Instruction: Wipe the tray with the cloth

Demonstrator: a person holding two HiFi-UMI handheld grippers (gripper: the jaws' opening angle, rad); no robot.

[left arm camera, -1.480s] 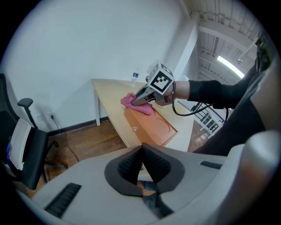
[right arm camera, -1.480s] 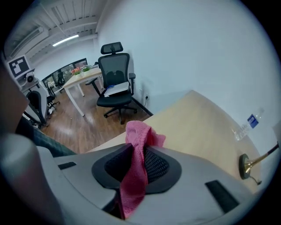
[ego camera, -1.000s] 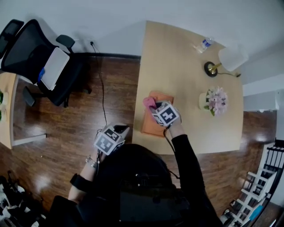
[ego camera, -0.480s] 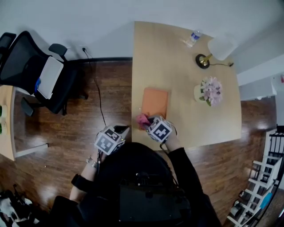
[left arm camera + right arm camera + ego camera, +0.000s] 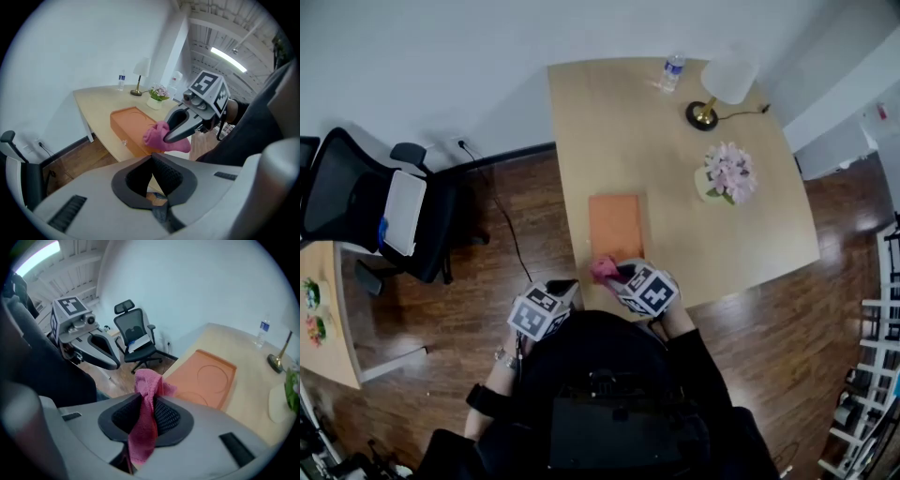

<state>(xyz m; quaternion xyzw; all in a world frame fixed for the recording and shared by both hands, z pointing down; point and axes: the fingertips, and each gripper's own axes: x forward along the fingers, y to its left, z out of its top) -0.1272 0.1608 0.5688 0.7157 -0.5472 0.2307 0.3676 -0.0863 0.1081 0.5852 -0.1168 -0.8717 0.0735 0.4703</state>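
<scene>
An orange tray lies flat on the wooden table, near its front edge; it also shows in the left gripper view and the right gripper view. My right gripper is shut on a pink cloth, held just off the tray's near end, over the table's front edge. The cloth hangs between the pads and bunches up beyond the tips. My left gripper hovers beside the table over the floor, left of the right gripper, jaws together with nothing in them.
At the table's far end stand a water bottle and a lamp; a pot of flowers sits right of the tray. A black office chair stands on the wooden floor to the left, with a cable along the floor.
My right gripper has pulled the pink cloth back from over the tray to the table's near edge. The left gripper has stayed in place.
</scene>
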